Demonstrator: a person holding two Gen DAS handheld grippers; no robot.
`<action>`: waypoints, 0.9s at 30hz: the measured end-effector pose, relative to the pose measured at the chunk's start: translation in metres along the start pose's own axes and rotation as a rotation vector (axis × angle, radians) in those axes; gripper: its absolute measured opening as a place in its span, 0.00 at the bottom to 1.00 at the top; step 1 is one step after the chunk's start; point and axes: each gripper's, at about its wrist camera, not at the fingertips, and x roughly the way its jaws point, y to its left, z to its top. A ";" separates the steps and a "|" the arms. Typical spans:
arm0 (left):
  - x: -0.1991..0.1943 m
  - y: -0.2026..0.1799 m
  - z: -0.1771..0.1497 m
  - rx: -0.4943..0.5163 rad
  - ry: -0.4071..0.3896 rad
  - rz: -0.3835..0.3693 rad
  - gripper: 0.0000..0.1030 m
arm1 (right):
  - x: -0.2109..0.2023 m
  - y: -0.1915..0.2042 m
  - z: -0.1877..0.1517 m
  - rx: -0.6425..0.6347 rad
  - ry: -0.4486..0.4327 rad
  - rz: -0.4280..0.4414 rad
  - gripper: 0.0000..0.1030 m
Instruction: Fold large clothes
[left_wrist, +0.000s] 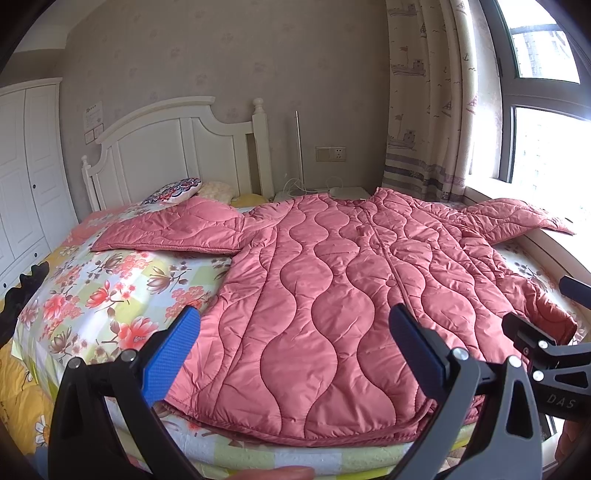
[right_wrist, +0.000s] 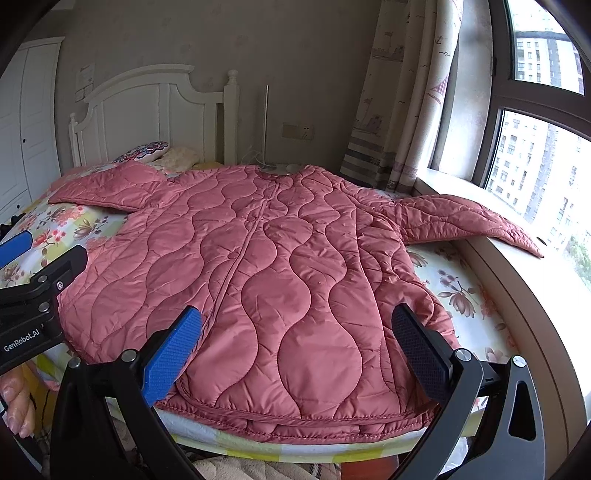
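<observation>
Bed (left_wrist: 92, 295), floral sheet. Pink quilted jacket (left_wrist: 332, 280) laid flat across it, front up, closed placket down the middle, hem toward the near edge, collar toward the white headboard (left_wrist: 166, 147).

Left sleeve (left_wrist: 173, 230): spread out flat on the sheet, cuff pointing toward the patterned pillow (left_wrist: 173, 190). Likely the easiest first grab; take it near the cuff, where the stitched edge gives some bite.

Left gripper (left_wrist: 295, 354): fingers spread wide, nothing between them, poised above the left part of the hem.

Body: padded, shiny shell. Judged light for its bulk, soft, springy, probably slick. A thin pinch may slide off; bite a seam, the hem binding or a doubled layer. Folds will likely puff back up unless pressed.

Right gripper (right_wrist: 295, 350): also spread wide and empty, above the right part of the hem; hem corner sits just beside its right finger.

Right sleeve (right_wrist: 469, 221): runs off the bed onto the windowsill (right_wrist: 517, 288), cuff lying on the ledge. Needs lifting clear, not dragging.
</observation>
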 end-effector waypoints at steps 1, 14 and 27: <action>0.000 0.000 -0.001 0.000 0.001 0.000 0.98 | 0.000 0.000 0.000 0.000 0.001 0.001 0.96; 0.001 0.005 -0.004 -0.001 0.003 -0.001 0.98 | 0.003 0.000 -0.001 0.005 0.012 0.010 0.96; 0.001 0.008 -0.007 -0.001 0.006 0.000 0.98 | 0.004 0.000 -0.003 0.006 0.019 0.013 0.96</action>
